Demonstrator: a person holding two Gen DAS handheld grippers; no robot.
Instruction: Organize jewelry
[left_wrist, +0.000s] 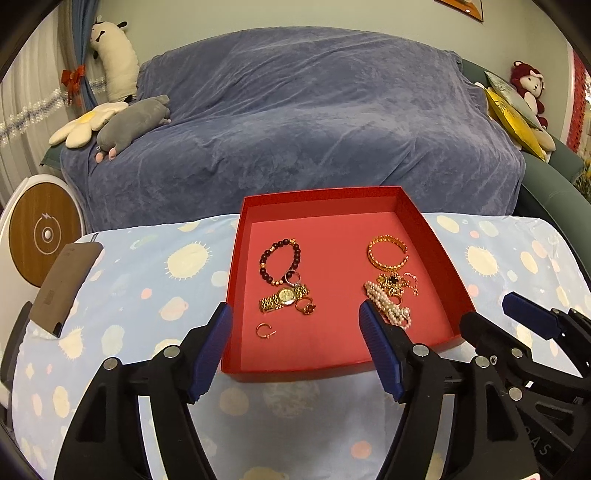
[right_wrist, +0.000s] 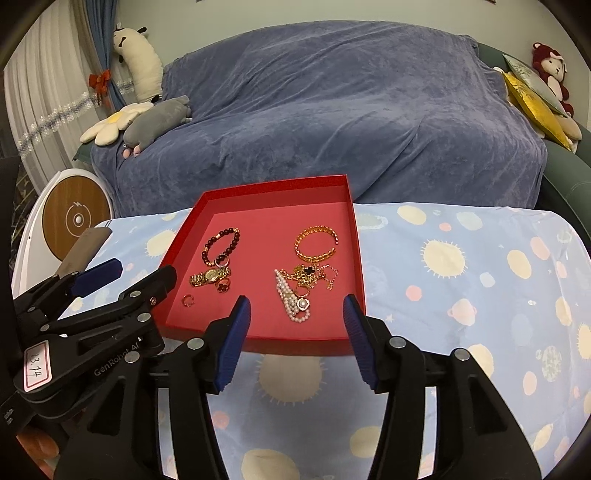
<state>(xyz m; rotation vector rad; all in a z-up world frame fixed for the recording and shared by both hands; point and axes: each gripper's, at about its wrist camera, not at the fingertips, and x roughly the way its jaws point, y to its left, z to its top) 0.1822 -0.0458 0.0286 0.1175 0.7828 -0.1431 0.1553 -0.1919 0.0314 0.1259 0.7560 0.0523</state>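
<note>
Sitting on a table under a pale blue cloth (left_wrist: 147, 295) printed with cream suns and pink dots: a shallow red tray (left_wrist: 236, 266), square-cornered, low-walled, its near edge facing both grippers. Lying in the left half of the tray: a dark beaded bracelet (left_wrist: 279, 263) forming a loop, a small silver ring (left_wrist: 291, 276) touching its near side, a gold watch (left_wrist: 283, 297) with its band running left to right and tilting slightly up toward the right, a red-stoned ring (left_wrist: 306, 306) just beside the watch, and an open gold hoop (left_wrist: 265, 330) lying apart, nearest the front wall. Lying in the right half: a gold bangle (right_wrist: 317, 244) with its gap facing right, a tangle of gold chain with a black clover charm (right_wrist: 308, 273) just in front of it, and a pearl strand (right_wrist: 291, 299) bunched lengthwise, running from far-left to near-right. Hovering before the tray's front edge with blue pads spread and nothing between them: the left gripper (left_wrist: 295, 339). Likewise standing apart and empty, framing the pearl strand without touching it: the right gripper (right_wrist: 297, 328). Filling the background: a sofa under a blue-grey throw (left_wrist: 295, 129).
</note>
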